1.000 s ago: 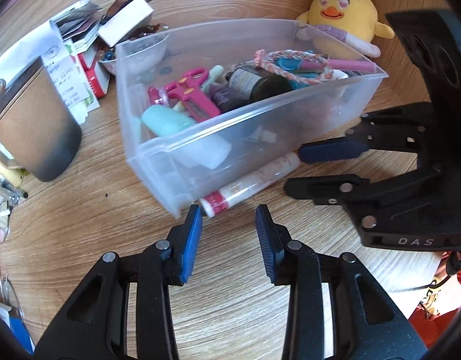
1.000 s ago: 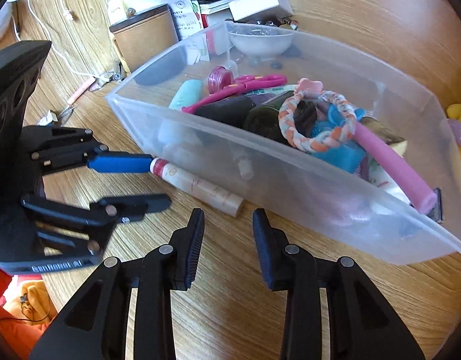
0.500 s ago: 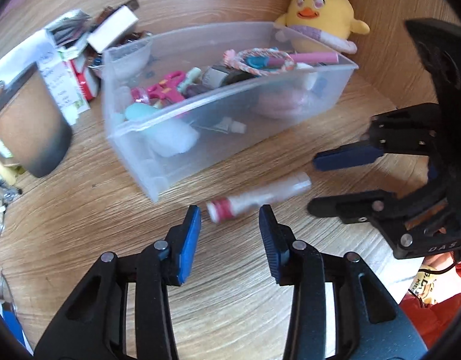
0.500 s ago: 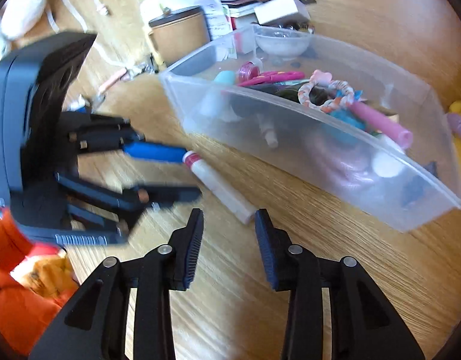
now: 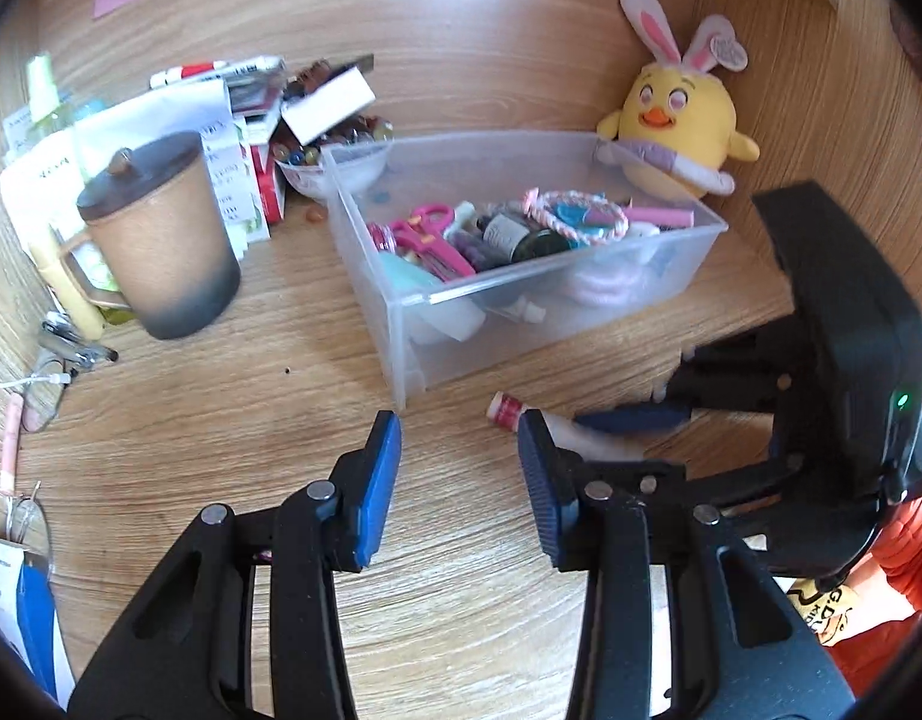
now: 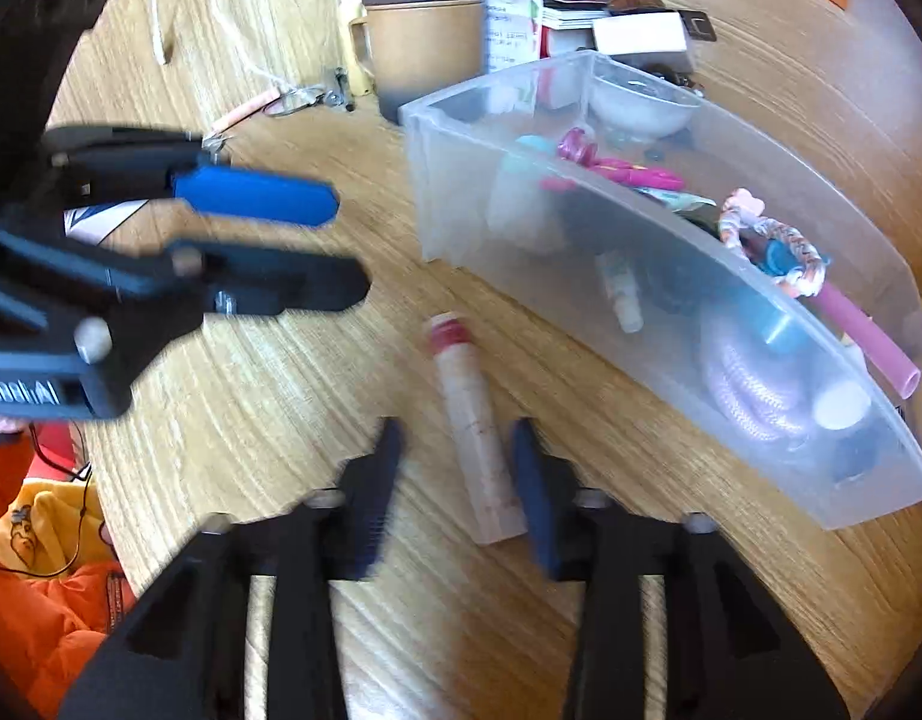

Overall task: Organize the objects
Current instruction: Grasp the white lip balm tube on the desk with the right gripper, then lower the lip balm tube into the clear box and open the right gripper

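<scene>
**Tube on the desk, right jaws coming in around it**

From the left wrist: your left gripper (image 5: 455, 438) hangs over bare desk (image 5: 251, 420) with its jaws spread and nothing between them. It looks parked here to leave the other hand room. Just off its right finger lies the red-capped tube (image 5: 505, 409), flat on the desk outside the near corner of the clear bin (image 5: 520, 330). The right gripper (image 5: 604, 438) reaches in over the tube's body from the side. The bin is already crowded with pink scissors (image 5: 425, 234), a dark bottle (image 5: 520, 237) and a braided ring (image 5: 574, 216), so the tube is likely the next thing to go in. The lidded mug (image 5: 161, 240) and the plush chick (image 5: 676, 120) stand beyond, well clear of your reach.

From the right wrist: the tube runs lengthwise between your right jaws, cap pointing away from you. The jaws have just been closing on it. One pad sits against its lower end and a gap shows at the other, so I judge it not yet pinched. The picture is blurred, mind. The bin's long wall stands close on one side, and the left gripper hovers on the other, toward the desk edge with the orange cloth (image 6: 41, 570). Lift before swinging across, or you may knock the wall.
</scene>
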`<state>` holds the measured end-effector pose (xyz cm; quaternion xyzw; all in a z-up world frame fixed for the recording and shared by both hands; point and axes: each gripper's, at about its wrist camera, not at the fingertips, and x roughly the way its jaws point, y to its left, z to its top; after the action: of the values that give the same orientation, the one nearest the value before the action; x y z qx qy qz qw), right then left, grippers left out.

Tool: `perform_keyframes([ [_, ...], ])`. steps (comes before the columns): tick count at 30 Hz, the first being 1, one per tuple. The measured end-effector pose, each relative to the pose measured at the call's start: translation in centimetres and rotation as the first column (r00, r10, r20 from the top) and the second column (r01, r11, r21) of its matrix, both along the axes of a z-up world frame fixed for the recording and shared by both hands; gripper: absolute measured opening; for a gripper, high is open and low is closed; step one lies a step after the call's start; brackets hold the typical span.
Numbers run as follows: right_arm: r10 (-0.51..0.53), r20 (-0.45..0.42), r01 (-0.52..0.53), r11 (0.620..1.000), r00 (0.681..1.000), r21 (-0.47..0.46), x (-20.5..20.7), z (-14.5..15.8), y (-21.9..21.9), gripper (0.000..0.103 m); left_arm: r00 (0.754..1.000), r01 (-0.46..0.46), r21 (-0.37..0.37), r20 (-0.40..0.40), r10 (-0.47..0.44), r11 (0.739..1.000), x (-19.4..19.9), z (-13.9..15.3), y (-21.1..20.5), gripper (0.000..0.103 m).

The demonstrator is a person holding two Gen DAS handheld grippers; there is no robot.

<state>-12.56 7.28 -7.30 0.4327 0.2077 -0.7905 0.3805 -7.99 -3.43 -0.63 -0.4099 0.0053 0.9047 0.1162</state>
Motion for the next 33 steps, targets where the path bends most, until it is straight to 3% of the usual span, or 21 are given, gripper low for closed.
perform_keyframes([
  [3, -0.014, 0.002, 0.014, 1.000, 1.000, -0.026, 0.4, 0.4, 0.4, 0.014, 0.999, -0.012, -0.002, -0.033, 0.012, 1.000, 0.2, 0.6, 0.0, 0.041],
  [11, -0.101, -0.114, 0.086, 0.988, 0.988, -0.129, 2.2, 5.1, 2.8, 0.014, 0.985, -0.063, 0.003, -0.164, 0.063, 0.998, 0.4, 2.9, 0.1, 0.067],
  [17, -0.235, -0.171, 0.195, 0.955, 0.957, -0.223, 0.4, 9.1, 4.3, 0.014, 0.959, -0.138, 0.023, -0.247, 0.139, 0.990, -0.4, 4.6, 0.2, 0.083],
  [20, -0.288, -0.166, 0.246, 0.940, 0.943, -0.236, -2.5, 9.4, 3.6, 0.014, 0.951, -0.159, 0.030, -0.262, 0.162, 0.987, -0.9, 4.9, 0.1, 0.083],
  [25, -0.302, -0.113, 0.273, 0.937, 0.947, -0.217, -5.9, 8.2, 1.9, 0.014, 0.950, -0.168, 0.037, -0.262, 0.171, 0.985, -1.3, 5.0, -0.2, 0.083],
  [33, -0.295, -0.075, 0.273, 0.937, 0.953, -0.218, -5.7, 7.0, 2.1, 0.016, 0.952, -0.160, 0.027, -0.262, 0.161, 0.987, -1.4, 4.8, -0.1, 0.083],
])
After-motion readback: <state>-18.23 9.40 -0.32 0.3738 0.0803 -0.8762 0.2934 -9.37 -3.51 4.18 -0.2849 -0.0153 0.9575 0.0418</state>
